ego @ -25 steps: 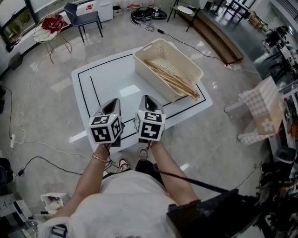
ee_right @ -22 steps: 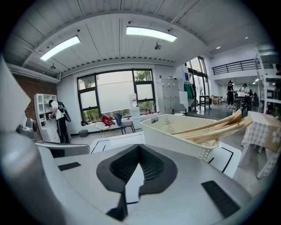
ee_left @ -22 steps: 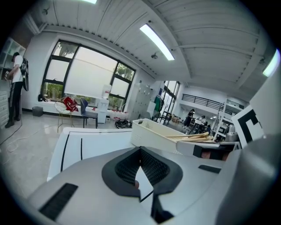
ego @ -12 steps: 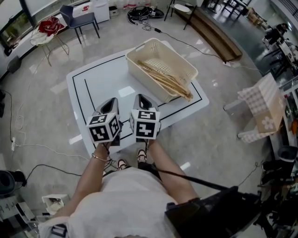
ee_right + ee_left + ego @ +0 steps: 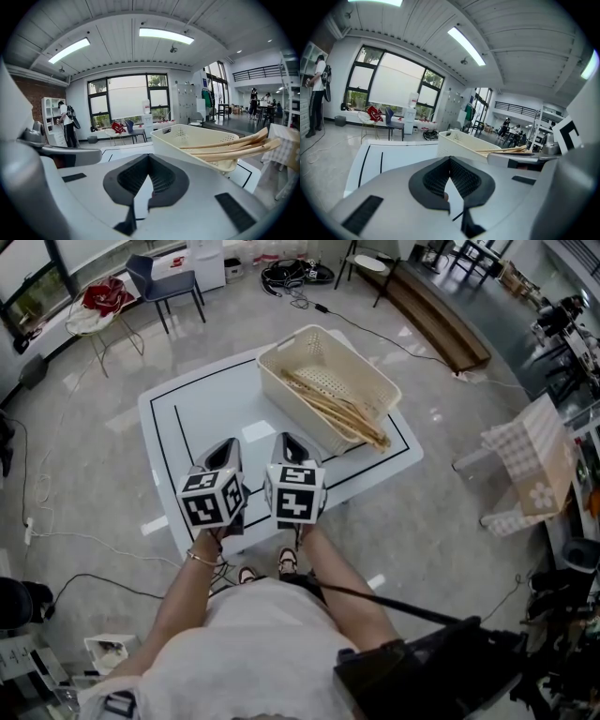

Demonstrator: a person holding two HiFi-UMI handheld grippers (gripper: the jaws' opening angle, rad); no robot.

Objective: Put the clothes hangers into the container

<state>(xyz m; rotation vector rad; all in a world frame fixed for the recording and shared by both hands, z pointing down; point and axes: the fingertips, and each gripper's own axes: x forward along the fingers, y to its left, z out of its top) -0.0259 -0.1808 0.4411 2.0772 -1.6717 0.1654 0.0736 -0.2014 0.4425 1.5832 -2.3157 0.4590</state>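
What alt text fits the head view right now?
Wooden clothes hangers lie in a cream basket on a white table, their ends poking over its rim. Nearer the camera, the person holds the left claw and right claw side by side over the table's near edge, both shut and empty.

The cream rectangular plastic basket (image 5: 286, 395) has smooth, faintly satin walls pierced with small holes. The pale wooden clothes hangers (image 5: 347, 413) in it look smooth and matt (grain too fine to make out). The white square table top (image 5: 211, 409) is glossy and smooth, with a bright patch of reflected light. The polished pale grey floor (image 5: 94, 474) shines too. The left gripper (image 5: 450, 159) and right gripper (image 5: 148, 157) have matt grey plastic shells, with black ribbed pads (image 5: 436, 180) inside. The black-and-white marker cubes (image 5: 214, 500) look matt.
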